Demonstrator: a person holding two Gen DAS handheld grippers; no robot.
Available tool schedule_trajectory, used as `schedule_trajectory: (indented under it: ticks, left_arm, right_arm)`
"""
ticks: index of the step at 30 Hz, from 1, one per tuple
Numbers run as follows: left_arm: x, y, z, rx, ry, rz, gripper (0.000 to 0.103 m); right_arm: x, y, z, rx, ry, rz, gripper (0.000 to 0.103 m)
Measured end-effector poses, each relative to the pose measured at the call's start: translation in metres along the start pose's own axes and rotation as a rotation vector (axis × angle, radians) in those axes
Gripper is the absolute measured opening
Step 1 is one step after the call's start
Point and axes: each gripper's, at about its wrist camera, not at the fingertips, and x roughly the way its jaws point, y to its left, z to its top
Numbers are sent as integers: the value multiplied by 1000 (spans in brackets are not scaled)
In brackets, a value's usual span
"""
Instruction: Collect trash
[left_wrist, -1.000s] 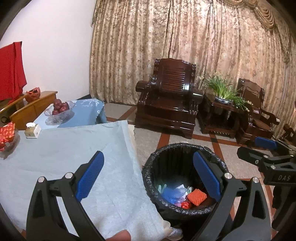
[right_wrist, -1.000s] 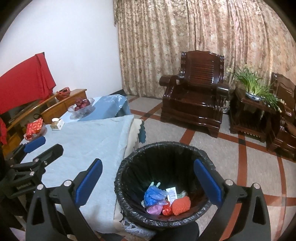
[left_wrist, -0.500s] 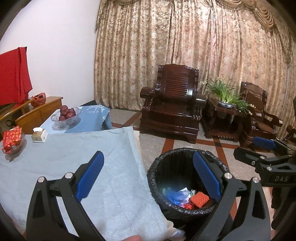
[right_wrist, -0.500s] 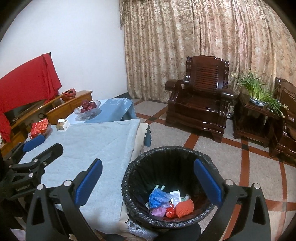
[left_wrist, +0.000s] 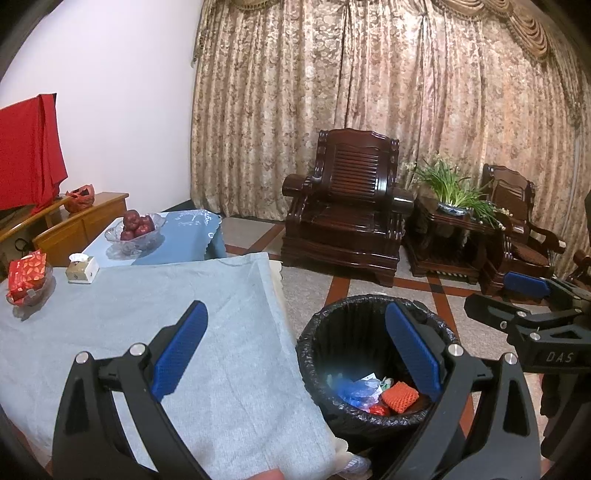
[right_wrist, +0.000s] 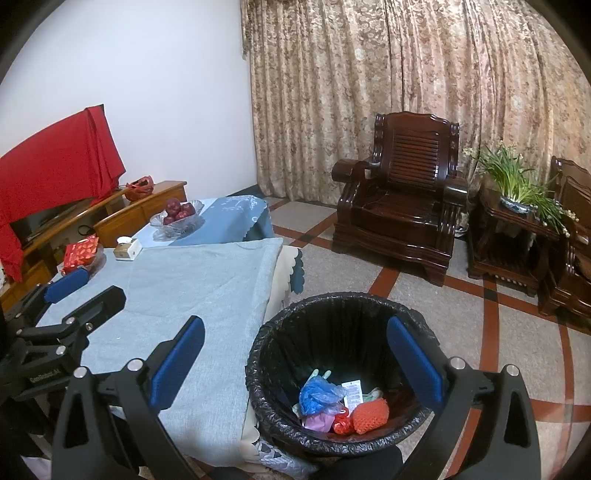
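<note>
A black-lined trash bin (left_wrist: 343, 325) (right_wrist: 332, 317) stands on the floor beside the table. Inside lie an orange netted piece (left_wrist: 400, 396) (right_wrist: 370, 414), a blue bag (left_wrist: 356, 392) (right_wrist: 317, 393), a small red scrap (right_wrist: 341, 424) and a white label (right_wrist: 352, 393). My left gripper (left_wrist: 295, 354) hangs open above the table edge and the bin, with nothing between its blue pads. My right gripper (right_wrist: 295, 360) is open over the bin, also holding nothing. Each gripper shows in the other's view, the right gripper (left_wrist: 517, 299) at right and the left gripper (right_wrist: 77, 291) at left.
The table carries a grey-blue cloth (left_wrist: 147, 314) (right_wrist: 192, 288), a red packet in a dish (left_wrist: 26, 277), a small tissue box (left_wrist: 82, 268) and a glass bowl of red fruit (left_wrist: 135, 229). Dark wooden armchairs (left_wrist: 351, 206) and a potted plant (left_wrist: 454, 192) stand behind, before curtains.
Both grippers have risen and drawn back, so the bin and table look smaller and lower. Both stay open and hold nothing throughout.
</note>
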Motion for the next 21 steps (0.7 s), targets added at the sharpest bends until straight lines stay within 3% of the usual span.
schedule_trajectory:
  ticks: [21]
  left_arm:
    - [0,2,-1,-1,-1,0,94]
  right_arm:
    - [0,2,4,-8,0,5,97]
